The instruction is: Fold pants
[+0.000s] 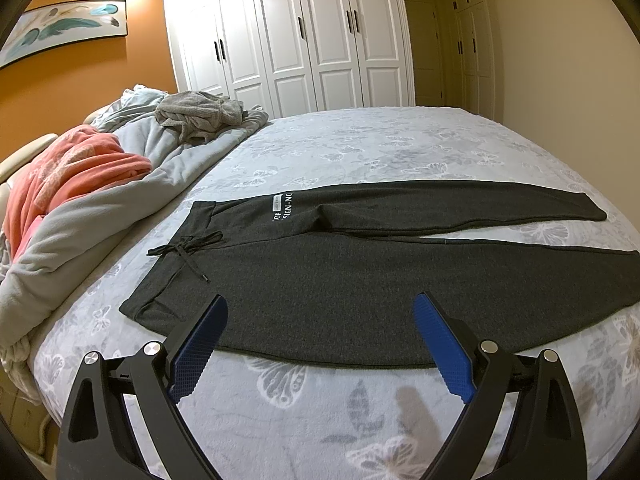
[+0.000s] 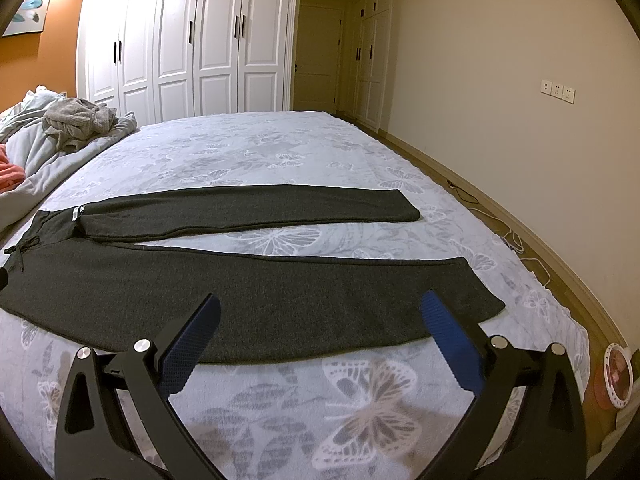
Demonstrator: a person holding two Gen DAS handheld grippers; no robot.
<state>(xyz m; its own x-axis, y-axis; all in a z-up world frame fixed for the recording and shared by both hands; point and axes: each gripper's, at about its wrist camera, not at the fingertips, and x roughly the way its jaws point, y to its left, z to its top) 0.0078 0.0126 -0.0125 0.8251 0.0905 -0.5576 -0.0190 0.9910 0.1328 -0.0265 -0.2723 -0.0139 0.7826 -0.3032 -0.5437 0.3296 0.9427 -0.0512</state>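
Observation:
Dark grey pants (image 1: pixel 340 272) lie flat on the bed, waistband with a tied drawstring (image 1: pixel 186 250) to the left, both legs spread apart to the right. My left gripper (image 1: pixel 320 308) is open and empty, hovering over the near leg close to the waist. In the right wrist view the pants (image 2: pixel 260 300) stretch across the bed, and my right gripper (image 2: pixel 320 308) is open and empty over the near leg, toward its cuff (image 2: pixel 480 292).
The bed (image 1: pixel 360 148) has a light butterfly-patterned cover. A grey quilt (image 1: pixel 100 216), a pink blanket (image 1: pixel 72 168) and a grey garment (image 1: pixel 200 114) are piled at the left. White wardrobes (image 2: pixel 188 40) stand behind. Cables (image 2: pixel 516 240) and a round pink object (image 2: pixel 618 374) lie on the floor at the right.

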